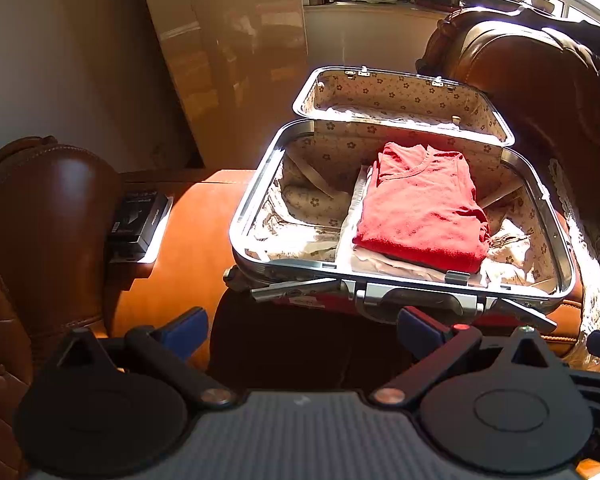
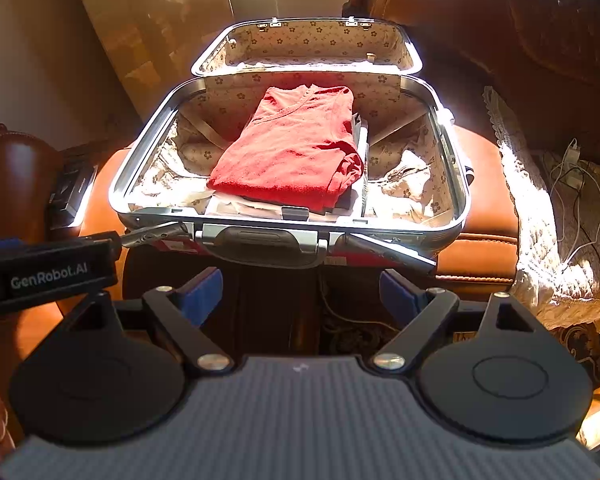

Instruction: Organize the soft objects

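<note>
An open suitcase [image 1: 256, 184] [image 2: 140, 160] with a metal rim and flower-print lining lies on an orange leather seat, its lid propped up behind. A folded red shirt [image 1: 424, 208] [image 2: 292, 148] rests inside on top of pale folded clothes [image 1: 384, 264] [image 2: 236, 204]. My left gripper [image 1: 302, 330] hangs open in front of the case's handle side, holding nothing. My right gripper [image 2: 302, 290] is also open and empty, just short of the case handle [image 2: 260, 240]. The left gripper's body [image 2: 48, 272] shows at the left edge of the right wrist view.
Brown leather armchairs stand at the left [image 1: 40, 216] and behind on the right [image 1: 540, 80] [image 2: 520, 40]. A black box [image 1: 140, 216] lies on a small stand left of the case. A lace cover [image 2: 540, 220] with white cables [image 2: 572, 176] lies to the right.
</note>
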`<state>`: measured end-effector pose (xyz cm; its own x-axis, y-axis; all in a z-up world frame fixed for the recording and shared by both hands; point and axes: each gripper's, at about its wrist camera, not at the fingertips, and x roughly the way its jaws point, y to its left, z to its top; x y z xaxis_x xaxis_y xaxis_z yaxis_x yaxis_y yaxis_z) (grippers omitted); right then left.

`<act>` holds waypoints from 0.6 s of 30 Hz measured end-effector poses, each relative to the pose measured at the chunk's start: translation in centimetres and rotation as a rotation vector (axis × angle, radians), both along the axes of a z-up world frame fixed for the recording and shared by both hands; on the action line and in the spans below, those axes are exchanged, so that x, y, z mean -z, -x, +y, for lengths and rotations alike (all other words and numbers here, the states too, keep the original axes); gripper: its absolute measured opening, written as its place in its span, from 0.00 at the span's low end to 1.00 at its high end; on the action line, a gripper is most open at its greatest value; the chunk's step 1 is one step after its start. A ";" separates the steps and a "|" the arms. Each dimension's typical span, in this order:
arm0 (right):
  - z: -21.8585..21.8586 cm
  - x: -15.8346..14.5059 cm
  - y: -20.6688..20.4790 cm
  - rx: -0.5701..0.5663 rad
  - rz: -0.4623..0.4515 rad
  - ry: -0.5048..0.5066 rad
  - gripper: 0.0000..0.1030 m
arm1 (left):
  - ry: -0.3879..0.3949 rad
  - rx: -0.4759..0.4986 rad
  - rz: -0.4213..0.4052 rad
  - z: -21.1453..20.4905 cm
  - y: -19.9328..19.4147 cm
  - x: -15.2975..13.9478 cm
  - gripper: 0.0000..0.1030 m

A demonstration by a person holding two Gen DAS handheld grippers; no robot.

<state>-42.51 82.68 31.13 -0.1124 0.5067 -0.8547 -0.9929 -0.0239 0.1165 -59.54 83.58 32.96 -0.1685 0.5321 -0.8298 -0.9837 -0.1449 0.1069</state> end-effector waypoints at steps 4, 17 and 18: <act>0.0 -0.1 0.1 0.002 0.000 -0.003 0.90 | -0.002 0.000 0.006 0.0 0.1 -0.1 1.00; 0.0 -0.1 -0.6 0.029 0.018 -0.001 0.90 | -0.009 0.003 0.018 -0.4 -0.1 0.6 0.99; -0.1 -0.1 -0.6 0.029 0.018 0.000 0.90 | -0.012 0.003 0.018 -0.5 0.0 0.6 0.99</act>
